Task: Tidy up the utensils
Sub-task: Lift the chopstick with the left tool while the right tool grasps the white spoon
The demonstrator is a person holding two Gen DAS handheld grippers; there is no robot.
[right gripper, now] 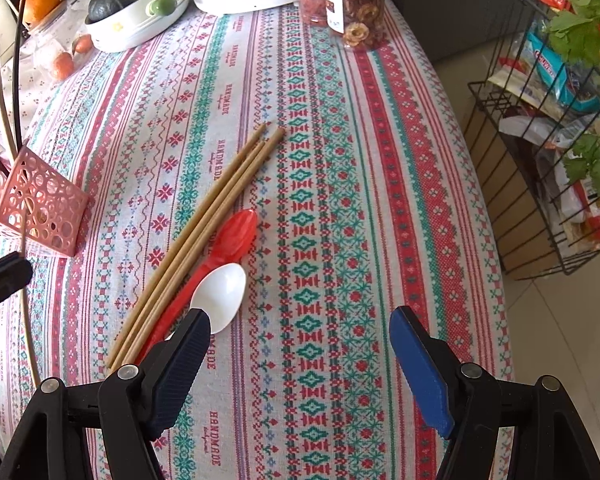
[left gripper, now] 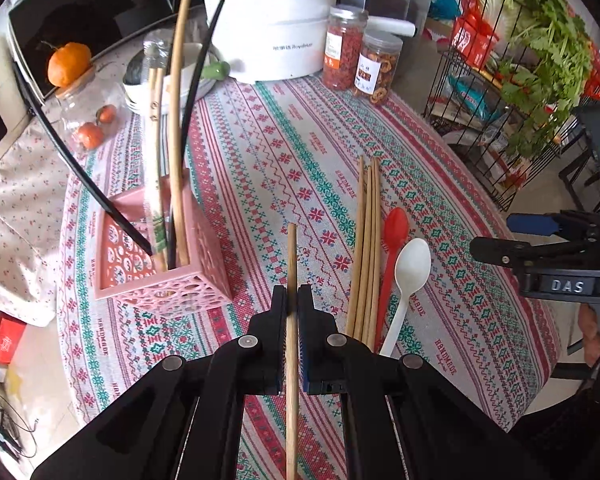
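We hold one long wooden chopstick pinched lengthwise between the left gripper, presumably bound for the pink perforated plastic holder ahead to its left, where other sticks stand. The right gripper hovers spread, the remaining wooden chopsticks, red plastic spoon and white plastic spoon ahead to its left. The patterned tablecloth reads "HANDMADE"; the white cooker reads "Royalstar".

On the cloth lay three wooden chopsticks and two spoons, one red, one white. Two jars stood behind; one pink holder.
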